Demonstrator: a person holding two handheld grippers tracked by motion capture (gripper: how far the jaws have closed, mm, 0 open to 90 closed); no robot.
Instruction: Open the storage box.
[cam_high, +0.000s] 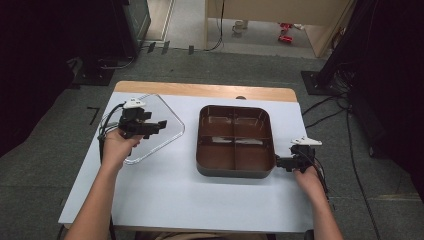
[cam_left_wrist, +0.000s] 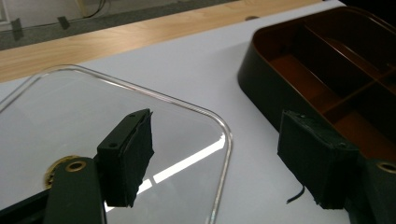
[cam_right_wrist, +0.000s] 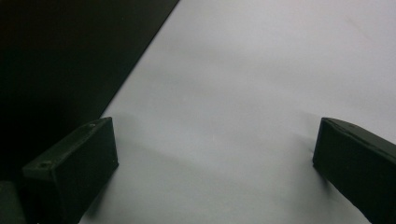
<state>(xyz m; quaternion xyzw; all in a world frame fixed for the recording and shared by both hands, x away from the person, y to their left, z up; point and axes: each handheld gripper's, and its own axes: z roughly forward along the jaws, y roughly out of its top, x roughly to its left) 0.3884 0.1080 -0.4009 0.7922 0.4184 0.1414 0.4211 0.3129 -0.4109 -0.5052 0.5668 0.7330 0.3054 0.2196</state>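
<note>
Looking down from the high view, I see my left tongs (cam_high: 161, 123) at the left of the frame, held above the clear lid (cam_high: 165, 131) that lies flat on the white surface (cam_high: 170, 190). Nothing sits between their jaws. The brown divided tray (cam_high: 235, 172) stands at the centre of the frame, well apart from the lid, its four compartments empty. My right tongs (cam_high: 278, 162) are at the right of the frame, low on the surface, their tips just beside the tray's lower right corner; from here I cannot tell whether they touch it.

In the left gripper view, my left tongs (cam_left_wrist: 224, 163) stand open, the two black pads well apart with nothing pressed between them. The clear lid (cam_left_wrist: 70, 107) spreads across the left and lower part of the frame, its rounded corner lying under the gap between the jaws. The brown tray (cam_left_wrist: 266, 88) fills the upper right, its dividers plain to see, with bare white surface (cam_left_wrist: 196, 60) between it and the lid.

In the right gripper view, my right tongs (cam_right_wrist: 215, 163) are open wide, one pad at the lower left of the frame, the other at the lower right, holding nothing. White surface (cam_right_wrist: 261, 84) lies between them. A dark wall, which I take for the tray's side (cam_right_wrist: 70, 60), covers the upper left.
</note>
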